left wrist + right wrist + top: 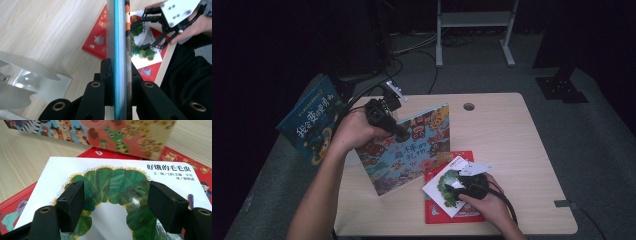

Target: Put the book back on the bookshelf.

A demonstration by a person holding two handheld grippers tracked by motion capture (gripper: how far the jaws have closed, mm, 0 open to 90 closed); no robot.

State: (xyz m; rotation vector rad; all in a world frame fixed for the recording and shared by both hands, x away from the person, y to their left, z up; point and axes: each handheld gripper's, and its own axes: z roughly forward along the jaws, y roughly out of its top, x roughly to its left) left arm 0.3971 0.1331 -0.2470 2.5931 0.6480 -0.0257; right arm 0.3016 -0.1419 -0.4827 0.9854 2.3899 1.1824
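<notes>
Evidently colourful book (412,150) was clamped upright by L gripper (404,134) for shelving — R gripper (451,189), jaws apart, was rested on caterpillar book (443,186).

Colourful picture book (409,150), upright, tilted.

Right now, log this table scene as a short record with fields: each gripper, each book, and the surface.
left gripper: shut on the edge of the colourful animal-cover picture book, held tilted up off the table
right gripper: fingers apart, over the white caterpillar-cover book; grip not clear
white caterpillar-cover book: lies on the red flat book
blue hardcover book: leaning at the table's left edge
clear plastic stand: on the table beside the held book
surface: light wooden table
</notes>
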